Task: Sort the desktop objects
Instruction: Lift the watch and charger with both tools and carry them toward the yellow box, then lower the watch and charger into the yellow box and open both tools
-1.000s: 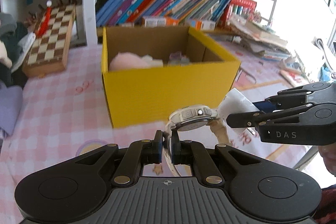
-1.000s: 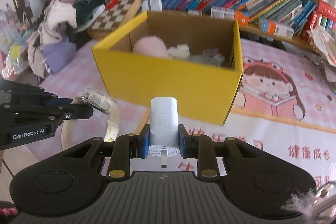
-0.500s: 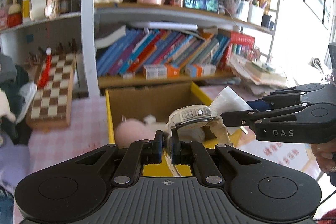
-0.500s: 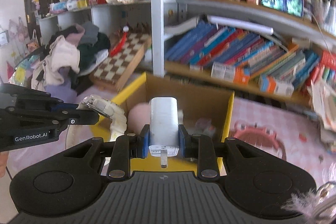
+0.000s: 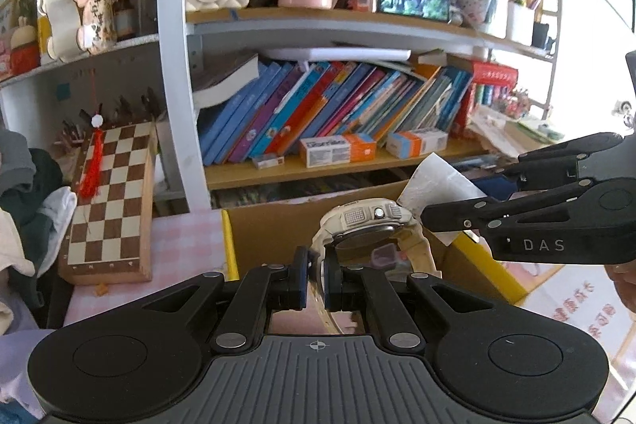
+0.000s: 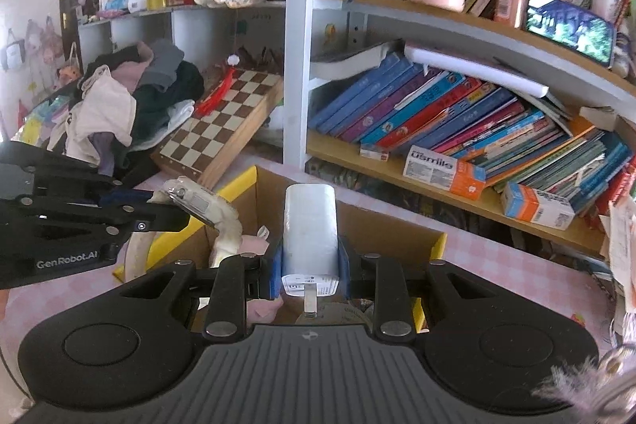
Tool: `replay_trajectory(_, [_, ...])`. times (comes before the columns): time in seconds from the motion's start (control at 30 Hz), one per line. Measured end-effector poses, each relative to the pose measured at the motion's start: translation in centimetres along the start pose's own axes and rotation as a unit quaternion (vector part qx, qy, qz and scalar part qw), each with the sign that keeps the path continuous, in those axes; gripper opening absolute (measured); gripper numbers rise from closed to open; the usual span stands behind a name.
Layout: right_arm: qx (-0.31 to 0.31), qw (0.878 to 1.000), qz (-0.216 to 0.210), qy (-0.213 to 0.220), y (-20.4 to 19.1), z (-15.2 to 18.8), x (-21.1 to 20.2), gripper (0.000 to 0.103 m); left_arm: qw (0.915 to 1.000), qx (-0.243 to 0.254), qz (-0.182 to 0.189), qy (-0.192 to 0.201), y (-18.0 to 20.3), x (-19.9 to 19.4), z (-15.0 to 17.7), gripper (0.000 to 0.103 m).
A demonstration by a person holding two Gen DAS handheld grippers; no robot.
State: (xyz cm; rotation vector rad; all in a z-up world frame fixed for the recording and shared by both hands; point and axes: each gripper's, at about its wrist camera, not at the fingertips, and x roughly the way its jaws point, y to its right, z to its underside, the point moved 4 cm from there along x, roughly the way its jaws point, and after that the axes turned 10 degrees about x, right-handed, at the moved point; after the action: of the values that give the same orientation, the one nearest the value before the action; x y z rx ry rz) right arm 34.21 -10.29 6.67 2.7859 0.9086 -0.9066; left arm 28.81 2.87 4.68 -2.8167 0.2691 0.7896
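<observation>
Looked forward and slightly down from each wrist, close above the yellow box (image 5: 489,267) (image 6: 435,243), faced the bookshelf (image 5: 338,169) (image 6: 437,181), and shared box, shelf and chessboard (image 5: 113,197) (image 6: 222,122), each catching the other from the side.

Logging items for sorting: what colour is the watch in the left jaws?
White, slightly yellowed; the watch shows best in the left wrist view.

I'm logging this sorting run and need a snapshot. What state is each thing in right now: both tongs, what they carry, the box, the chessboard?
Left tongs: shut on the watch strap.
White watch: held up over the box, face tilted.
Right tongs: shut on the charger.
White charger: clamped at its sides, prong end toward the camera.
Yellow box: open-topped, things already inside.
Chessboard: closed, propped against the shelf.
</observation>
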Motion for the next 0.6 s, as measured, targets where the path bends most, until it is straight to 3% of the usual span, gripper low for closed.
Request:
replay_trajectory(0.23, [-0.017, 0.999, -0.007, -0.047, 0.8, 0.0, 4.3, 0.025, 0.9989, 0.011, -0.005, -0.045, -0.4, 3.5, 0.8, 0.006])
replay_trajectory(0.6, [-0.046, 0.988, -0.037, -0.143, 0.8, 3.0, 8.9, 0.025, 0.9931, 0.026, 0.014, -0.113, -0.1, 7.4, 3.1, 0.006])
